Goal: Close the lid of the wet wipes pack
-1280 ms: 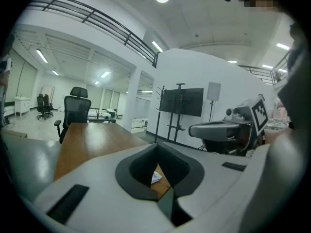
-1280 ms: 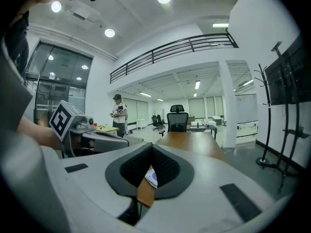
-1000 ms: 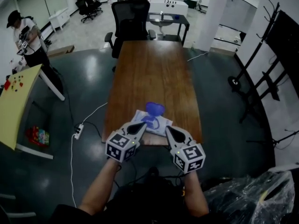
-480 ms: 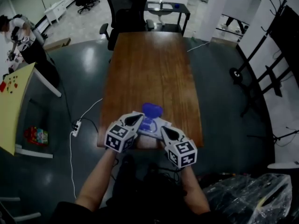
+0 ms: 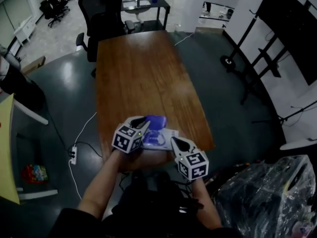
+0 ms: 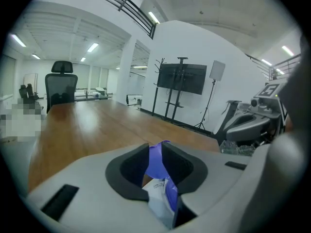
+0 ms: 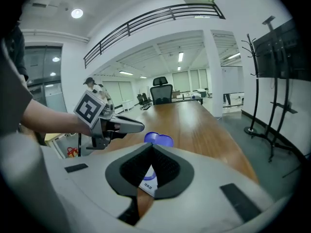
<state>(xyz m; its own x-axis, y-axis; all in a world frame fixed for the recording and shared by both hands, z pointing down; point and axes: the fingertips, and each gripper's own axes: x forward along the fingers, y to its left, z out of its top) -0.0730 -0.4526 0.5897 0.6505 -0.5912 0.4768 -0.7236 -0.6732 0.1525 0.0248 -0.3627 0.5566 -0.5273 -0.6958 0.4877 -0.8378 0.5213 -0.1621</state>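
Note:
The white wet wipes pack (image 5: 163, 135) lies near the front edge of the wooden table (image 5: 138, 73), its blue lid (image 5: 154, 119) standing up. My left gripper (image 5: 145, 124) hovers right at the lid's left side. Its jaws are opening to a narrow gap. In the left gripper view the blue lid (image 6: 156, 164) and the pack's white film (image 6: 158, 198) show through that gap (image 6: 155, 147), with the pads not pressing on them. My right gripper (image 5: 173, 142) is shut and empty at the pack's near right corner. In the right gripper view its tips (image 7: 151, 147) meet below the lid (image 7: 158, 139).
A black office chair (image 5: 101, 9) stands at the table's far end. Black stands (image 5: 257, 58) rise on the right. A clear plastic bag (image 5: 262, 192) lies at the lower right and a power strip (image 5: 73, 155) lies on the floor at the left.
Both grippers have come down and forward to the pack. The left one has moved in to the raised lid. The head view has swung, so the table now sits further left.

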